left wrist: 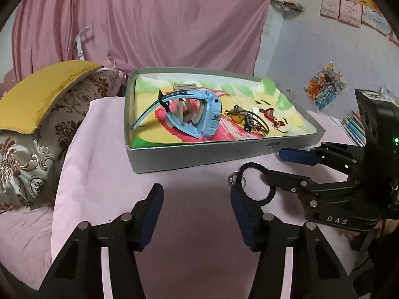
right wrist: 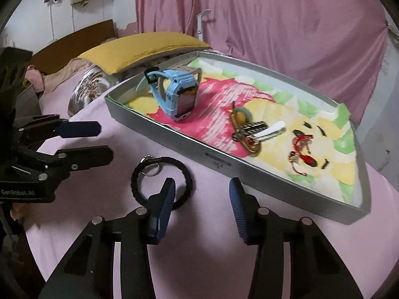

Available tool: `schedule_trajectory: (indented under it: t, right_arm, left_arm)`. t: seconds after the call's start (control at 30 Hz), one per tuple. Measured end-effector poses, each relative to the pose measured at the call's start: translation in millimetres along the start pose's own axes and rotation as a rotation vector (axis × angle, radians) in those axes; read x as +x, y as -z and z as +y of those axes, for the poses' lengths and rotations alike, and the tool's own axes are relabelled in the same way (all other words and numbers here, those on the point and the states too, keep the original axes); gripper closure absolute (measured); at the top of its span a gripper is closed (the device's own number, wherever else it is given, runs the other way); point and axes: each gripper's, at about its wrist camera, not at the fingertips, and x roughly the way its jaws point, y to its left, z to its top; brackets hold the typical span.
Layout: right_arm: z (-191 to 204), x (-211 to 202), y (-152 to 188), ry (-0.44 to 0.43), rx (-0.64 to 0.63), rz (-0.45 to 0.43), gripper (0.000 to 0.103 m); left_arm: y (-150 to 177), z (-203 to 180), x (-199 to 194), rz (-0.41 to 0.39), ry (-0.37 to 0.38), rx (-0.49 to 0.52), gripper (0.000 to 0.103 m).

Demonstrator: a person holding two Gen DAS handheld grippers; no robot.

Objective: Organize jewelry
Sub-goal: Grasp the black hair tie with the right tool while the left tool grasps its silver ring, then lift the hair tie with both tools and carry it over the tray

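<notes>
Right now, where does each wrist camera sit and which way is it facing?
Left wrist: sits behind the open left gripper, facing the tray across the pink cloth; the right gripper enters from the right.
Right wrist: sits behind the open right gripper, facing the tray obliquely; the left gripper shows at left.
Shared: tray, blue watch, black ring on the cloth.
</notes>
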Motion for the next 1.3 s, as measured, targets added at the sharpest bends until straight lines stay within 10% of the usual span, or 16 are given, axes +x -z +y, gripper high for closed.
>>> schedule_trajectory:
  t: [0.33,1.3]
  right_arm:
    - [-0.4,7.4,-2.9,-0.041,-0.027,0.025,0.092]
    - [-30.9,4.4,6.4,-0.125,0.0,0.019,0.098]
  left_arm:
    - [-9.0,-7.4,17.4,0.064,0.026,0.032,0.06]
    - [-14.7,-43.6,31.1,0.104,0.038,0.122,0.097]
